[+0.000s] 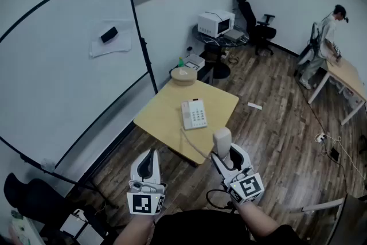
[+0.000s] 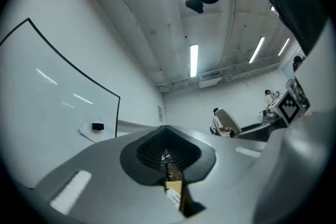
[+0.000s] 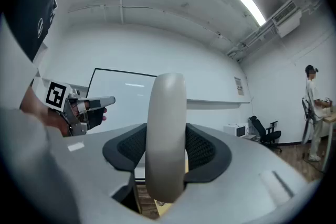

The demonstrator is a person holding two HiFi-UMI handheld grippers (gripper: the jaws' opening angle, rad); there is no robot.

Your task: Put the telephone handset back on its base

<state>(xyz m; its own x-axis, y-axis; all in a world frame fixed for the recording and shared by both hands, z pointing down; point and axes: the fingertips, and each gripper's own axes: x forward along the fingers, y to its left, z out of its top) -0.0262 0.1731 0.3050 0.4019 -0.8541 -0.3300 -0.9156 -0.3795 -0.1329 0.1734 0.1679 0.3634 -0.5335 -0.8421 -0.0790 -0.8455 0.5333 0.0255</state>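
The white telephone base (image 1: 194,114) with its keypad lies on the small yellow table (image 1: 166,106). A beige handset (image 1: 222,143) stands upright between the jaws of my right gripper (image 1: 225,159), which is shut on it, in the air off the table's near corner. A thin cord (image 1: 194,143) runs from the base to the handset. In the right gripper view the handset (image 3: 167,136) fills the gap between the dark pads (image 3: 202,147). My left gripper (image 1: 150,158) hovers left of it, below the table edge, shut with nothing held (image 2: 167,153).
A large whiteboard (image 1: 63,60) with an eraser leans at the left. A round tan object (image 1: 184,74) sits on the table's far corner. Behind are a microwave (image 1: 215,23), an office chair (image 1: 258,26) and a person (image 1: 327,43) at a desk. Cables (image 1: 327,143) lie on the wooden floor.
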